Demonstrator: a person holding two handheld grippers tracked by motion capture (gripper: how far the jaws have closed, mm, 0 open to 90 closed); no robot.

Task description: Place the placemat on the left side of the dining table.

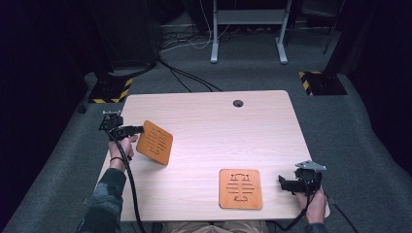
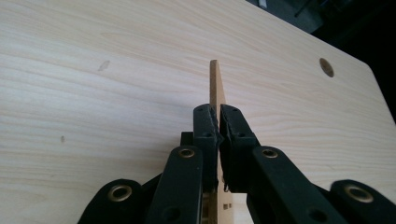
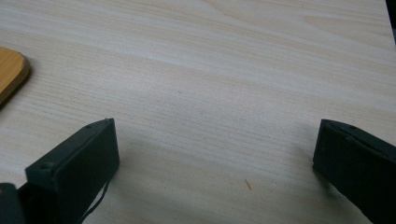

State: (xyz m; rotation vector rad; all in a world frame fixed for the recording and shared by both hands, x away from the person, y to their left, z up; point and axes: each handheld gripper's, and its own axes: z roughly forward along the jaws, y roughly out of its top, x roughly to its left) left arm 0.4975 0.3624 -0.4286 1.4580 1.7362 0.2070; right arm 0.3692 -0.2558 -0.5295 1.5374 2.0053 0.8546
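Two wooden boards, one already in my left fingers

Two flat orange-brown boards with slotted cut-outs are in play. My left gripper (image 1: 138,129) is clamped on the edge of the lifted board (image 1: 155,141), which hangs tilted above the left part of the counter (image 1: 204,121), apart from its surface as far as the high view lets me judge. In the left gripper view the fingers (image 2: 205,128) stand nearly together, pinching the thin board (image 2: 215,84) edge-on, so the grip is narrow and firm on it.

The second board (image 1: 240,188) lies flat near the front edge of the counter, right of centre. My right gripper (image 1: 283,182) rests just beside that board's right edge, not touching it. In the right gripper view its fingers (image 3: 74,172) stand wide apart with bare counter between them, holding nothing; a corner of the flat board (image 3: 11,74) shows at the left.

I judge the step in hand to be carrying the lifted board. The next move calls for bringing it across level and square, likely toward the flat one, and lowering it before loosening my grip, since a thin board pinched at one edge can swing or slip.
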